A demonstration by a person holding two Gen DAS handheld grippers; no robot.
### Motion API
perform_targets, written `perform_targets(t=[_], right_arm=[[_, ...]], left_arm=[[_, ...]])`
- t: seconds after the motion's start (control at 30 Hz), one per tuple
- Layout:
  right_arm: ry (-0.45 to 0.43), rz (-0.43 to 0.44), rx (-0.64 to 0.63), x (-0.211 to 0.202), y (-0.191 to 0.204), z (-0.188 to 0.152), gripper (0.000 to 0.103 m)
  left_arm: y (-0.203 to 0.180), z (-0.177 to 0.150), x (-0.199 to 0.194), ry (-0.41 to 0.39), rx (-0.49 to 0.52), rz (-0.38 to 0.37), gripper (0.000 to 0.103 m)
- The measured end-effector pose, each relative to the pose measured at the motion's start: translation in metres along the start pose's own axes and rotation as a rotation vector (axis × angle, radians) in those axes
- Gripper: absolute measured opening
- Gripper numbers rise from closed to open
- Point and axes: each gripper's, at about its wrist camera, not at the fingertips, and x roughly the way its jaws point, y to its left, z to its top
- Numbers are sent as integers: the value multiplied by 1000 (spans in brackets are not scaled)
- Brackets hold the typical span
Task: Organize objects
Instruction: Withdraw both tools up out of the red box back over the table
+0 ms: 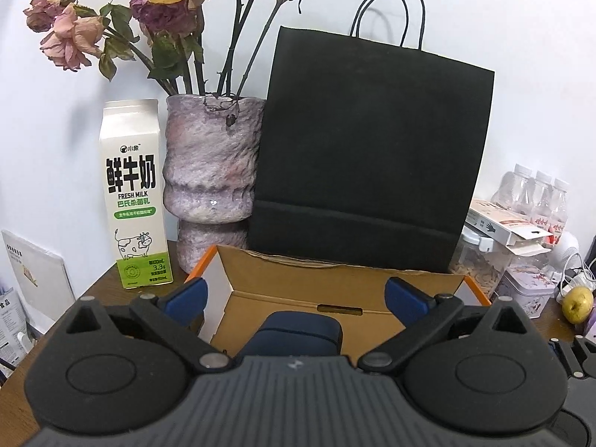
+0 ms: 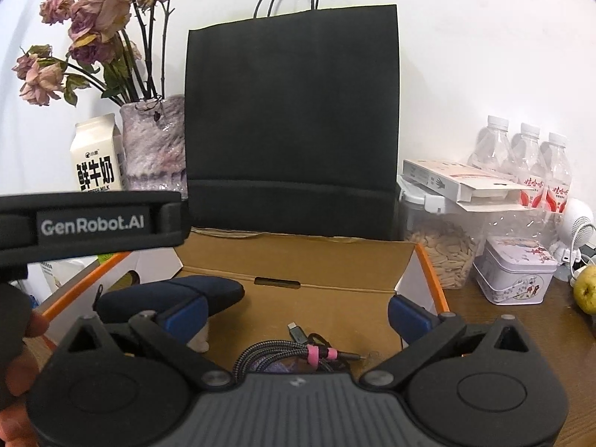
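An open cardboard box with an orange rim (image 1: 475, 287) stands in front of me on the brown table. Inside it lies a dark navy zip case (image 1: 301, 331). My left gripper (image 1: 296, 294) hangs open over the case, its blue pads wide apart on either side and not touching it. In the right wrist view the same box (image 2: 298, 257) holds the navy case (image 2: 175, 292) at its left and a coiled braided cable with pink ties (image 2: 294, 350) near the front. My right gripper (image 2: 298, 316) is open above the cable, holding nothing. The left gripper's black body (image 2: 93, 223) crosses that view's left side.
A black paper bag (image 1: 368, 156) stands right behind the box. Left of it are a mottled purple vase of dried roses (image 1: 212, 171) and a milk carton (image 1: 132, 193). To the right stand water bottles (image 2: 521, 164), a seed jar (image 2: 443, 249), a tin (image 2: 516, 275) and a pear (image 2: 586, 290).
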Motion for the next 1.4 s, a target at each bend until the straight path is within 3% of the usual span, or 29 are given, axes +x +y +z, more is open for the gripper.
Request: perform_targets(t=[0.7, 1.4], right_arm=[[-24, 21, -9, -23, 2, 5, 103], [-47, 23, -80, -86, 14, -15, 103]], left_arm=[[6, 0, -35, -44, -36, -13, 103], [21, -22, -97, -82, -48, -12, 103]])
